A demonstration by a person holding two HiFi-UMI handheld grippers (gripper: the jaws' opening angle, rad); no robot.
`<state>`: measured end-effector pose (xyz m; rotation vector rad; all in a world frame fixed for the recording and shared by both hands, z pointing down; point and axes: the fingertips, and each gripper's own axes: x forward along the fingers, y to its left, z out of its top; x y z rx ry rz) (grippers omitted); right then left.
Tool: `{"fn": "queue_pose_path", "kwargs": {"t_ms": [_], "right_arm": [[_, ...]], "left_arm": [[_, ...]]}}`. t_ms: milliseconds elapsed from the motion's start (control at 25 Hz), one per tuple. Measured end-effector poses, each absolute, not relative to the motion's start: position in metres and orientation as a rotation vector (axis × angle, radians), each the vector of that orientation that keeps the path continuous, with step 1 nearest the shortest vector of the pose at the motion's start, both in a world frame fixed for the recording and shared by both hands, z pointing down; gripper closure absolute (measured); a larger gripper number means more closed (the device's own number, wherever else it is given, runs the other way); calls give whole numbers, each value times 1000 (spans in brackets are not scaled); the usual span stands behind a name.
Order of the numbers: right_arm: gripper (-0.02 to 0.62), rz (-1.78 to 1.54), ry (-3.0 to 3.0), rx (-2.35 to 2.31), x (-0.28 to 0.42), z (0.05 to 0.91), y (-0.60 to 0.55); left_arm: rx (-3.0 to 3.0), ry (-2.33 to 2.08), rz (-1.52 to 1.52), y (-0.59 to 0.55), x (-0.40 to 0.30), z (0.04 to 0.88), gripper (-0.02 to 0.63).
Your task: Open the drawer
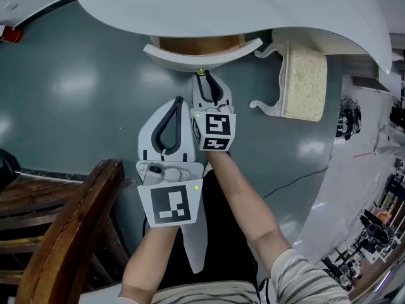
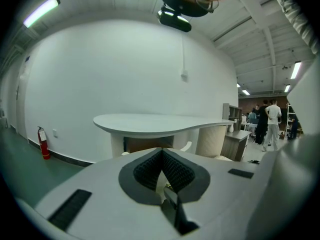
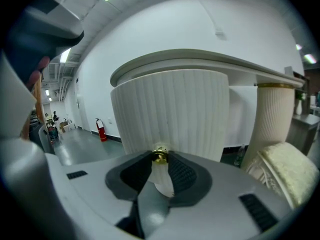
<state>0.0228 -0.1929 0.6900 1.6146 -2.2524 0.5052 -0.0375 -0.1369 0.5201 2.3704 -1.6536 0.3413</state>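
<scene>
Under the white tabletop a curved white drawer stands partly pulled out, its wooden inside showing in the head view. The right gripper view shows its ribbed front with a small brass knob. My right gripper reaches to the middle of the drawer front, its jaws shut on that knob. My left gripper hangs just left of and behind the right one, short of the drawer. Its tips meet, with nothing between them.
A dark wooden chair stands at the lower left, close to my left arm. A white ornate seat with a cream cushion is to the right of the drawer. A cable lies on the grey floor. People stand far off.
</scene>
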Motion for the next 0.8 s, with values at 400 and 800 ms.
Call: {"fn": "queue_pose_path", "kwargs": {"t_ms": [400,800], "right_arm": [[488,525,-2243,1599,26,691,-162],[488,547,-2222,1608,30,694,-135]], "left_arm": [[2383,-1651,359,-124,-36,519,601],[2395,-1648,361,-113,-30,516,601]]}}
